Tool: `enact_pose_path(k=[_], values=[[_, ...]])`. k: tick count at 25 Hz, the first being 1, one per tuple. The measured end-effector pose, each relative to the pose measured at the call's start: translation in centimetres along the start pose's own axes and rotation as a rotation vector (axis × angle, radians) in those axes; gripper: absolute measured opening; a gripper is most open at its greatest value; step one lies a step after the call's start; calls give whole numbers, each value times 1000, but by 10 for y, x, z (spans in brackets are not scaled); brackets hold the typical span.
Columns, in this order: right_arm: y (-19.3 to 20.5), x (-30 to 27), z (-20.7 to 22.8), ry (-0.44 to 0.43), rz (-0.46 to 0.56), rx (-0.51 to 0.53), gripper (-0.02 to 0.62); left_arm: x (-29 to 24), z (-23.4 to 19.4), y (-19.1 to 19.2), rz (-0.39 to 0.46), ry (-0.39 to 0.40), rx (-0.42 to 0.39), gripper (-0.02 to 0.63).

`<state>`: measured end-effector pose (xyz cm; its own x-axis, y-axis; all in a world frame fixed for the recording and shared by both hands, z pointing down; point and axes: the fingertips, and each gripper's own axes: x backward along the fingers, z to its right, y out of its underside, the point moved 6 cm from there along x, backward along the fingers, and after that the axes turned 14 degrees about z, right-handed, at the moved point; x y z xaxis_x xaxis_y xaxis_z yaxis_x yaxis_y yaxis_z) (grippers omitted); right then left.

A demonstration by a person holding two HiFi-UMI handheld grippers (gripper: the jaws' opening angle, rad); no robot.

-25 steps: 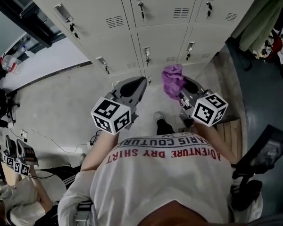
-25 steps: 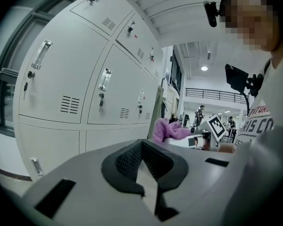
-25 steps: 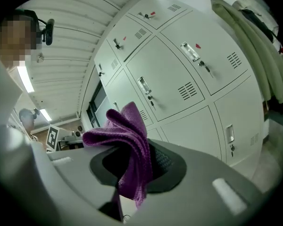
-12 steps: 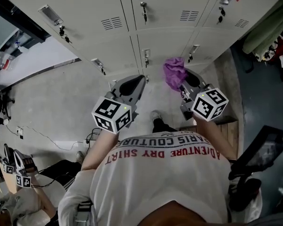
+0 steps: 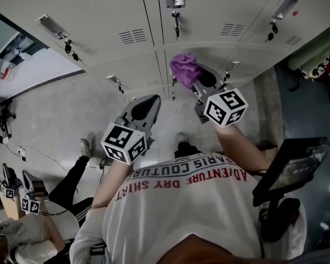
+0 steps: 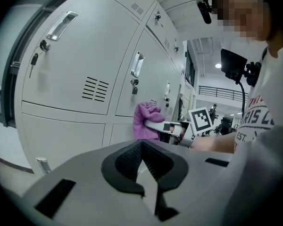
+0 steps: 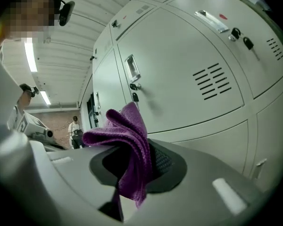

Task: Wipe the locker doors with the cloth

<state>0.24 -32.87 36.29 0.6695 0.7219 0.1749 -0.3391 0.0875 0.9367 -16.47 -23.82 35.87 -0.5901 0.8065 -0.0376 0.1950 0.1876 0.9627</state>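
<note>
Cloth clamped in right claw; head view hides pinch.

Grey floor, ceiling strip lights

shirt | "ADVENTURE DRY SHIRT" | above it, likely "PARIS COUTURE"

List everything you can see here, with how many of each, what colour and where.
locker doors: at least six, light grey, ahead of the person
keys: several, dark, hanging from the door locks
cloth: one, purple, clamped in the right gripper
screen on stand: one, black, at the right
fabric: one, green, far right
other person: one, black trousers, lower left
left gripper: one, grey, shut, empty
right gripper: one, grey, shut on the cloth
</note>
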Motion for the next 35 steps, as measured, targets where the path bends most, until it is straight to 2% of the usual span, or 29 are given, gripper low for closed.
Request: enact_pose_path(k=[5, 8, 13, 20, 28, 35], values=[[45, -35, 17, 44, -16, 52, 71, 2, -17, 8, -25, -19, 13, 2], [69, -50, 24, 76, -44, 47, 71, 2, -20, 14, -41, -22, 21, 2], [91, -67, 29, 105, -67, 53, 71, 1, -30, 18, -37, -51, 37, 2], [95, -76, 36, 154, -54, 81, 71, 1, -40, 24, -50, -84, 62, 2], [93, -69, 44, 176, -35, 87, 72, -2, -35, 25, -55, -84, 63, 2], [76, -42, 75, 249, -3, 113, 71, -16, -23, 31, -63, -42, 67, 2]])
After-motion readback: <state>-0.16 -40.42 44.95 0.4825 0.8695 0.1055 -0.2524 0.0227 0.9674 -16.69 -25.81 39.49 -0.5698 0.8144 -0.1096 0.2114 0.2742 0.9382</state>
